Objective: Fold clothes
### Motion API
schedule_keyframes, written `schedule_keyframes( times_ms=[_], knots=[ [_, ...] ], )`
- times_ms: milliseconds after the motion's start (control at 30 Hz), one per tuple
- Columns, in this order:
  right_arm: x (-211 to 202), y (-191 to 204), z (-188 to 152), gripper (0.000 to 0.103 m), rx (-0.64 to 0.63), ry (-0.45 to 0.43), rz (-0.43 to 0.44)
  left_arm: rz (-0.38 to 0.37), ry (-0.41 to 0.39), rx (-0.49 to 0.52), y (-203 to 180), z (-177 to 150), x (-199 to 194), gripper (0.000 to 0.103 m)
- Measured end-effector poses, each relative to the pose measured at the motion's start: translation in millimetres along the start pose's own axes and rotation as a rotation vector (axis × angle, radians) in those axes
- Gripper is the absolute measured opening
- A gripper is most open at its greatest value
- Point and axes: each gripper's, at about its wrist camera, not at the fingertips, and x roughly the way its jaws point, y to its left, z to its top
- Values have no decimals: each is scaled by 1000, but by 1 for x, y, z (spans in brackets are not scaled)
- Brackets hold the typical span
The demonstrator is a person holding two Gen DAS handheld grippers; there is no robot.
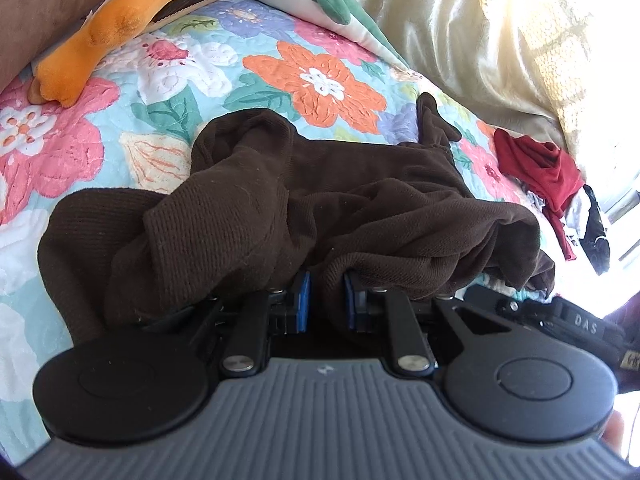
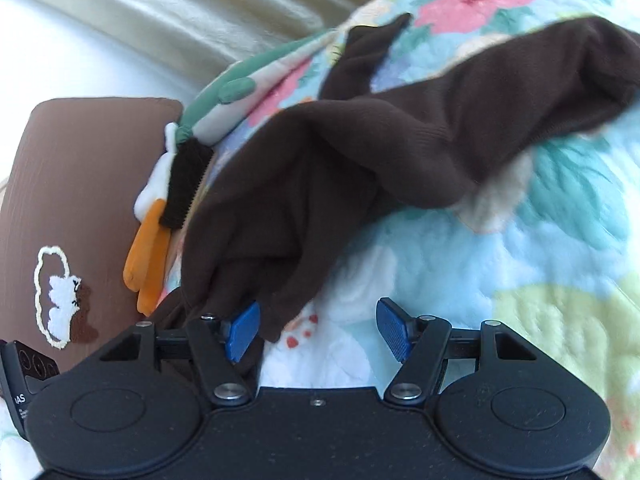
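Floral quilt (image 1: 256,60), brown garment (image 1: 280,200), cream curtain (image 1: 460,20)

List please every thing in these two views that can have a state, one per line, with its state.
Left tool: shut on the brown garment.
Right tool: open, brown cloth draped over its left finger, not clamped.
Brown garment: crumpled, unfolded, on the quilt.
Red garment: bunched in a heap at the quilt's edge.
Quilt: spread flat.
Plush toy: lying on the quilt.
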Motion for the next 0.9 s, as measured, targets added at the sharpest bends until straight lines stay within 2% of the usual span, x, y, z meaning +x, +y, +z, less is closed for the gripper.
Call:
schedule_keyframes(
  times_ms=[100,133,167,200,233,367,467,633,733,900],
  knots=[
    [15,8,7,70,-50,9,8,5,-7,32,-4,-1,-2,17],
    [21,10,9,59,-65,10,13,7,-10,44,-6,-2,-2,17],
    [26,13,11,20,-79,16,17,8,-14,54,-8,-3,-3,17],
    [29,15,13,7,-90,31,20,5,-17,62,-10,-3,-5,17],
    [26,18,14,8,-102,26,21,-4,-22,67,-12,-4,-8,17],
    [-16,39,15,7,-197,-88,30,-89,-41,64,-21,-6,-28,17],
    [-62,49,23,7,-239,-161,47,-96,-69,148,-39,-14,-48,17],
    [-129,58,37,7,-314,-261,-32,-214,-71,233,-71,-29,-67,17],
    [-163,63,40,7,-337,-320,-83,-260,-98,278,-87,-33,-79,17],
    [-196,79,48,7,-417,-419,-136,-342,-82,265,-90,-37,-83,17]
  ],
)
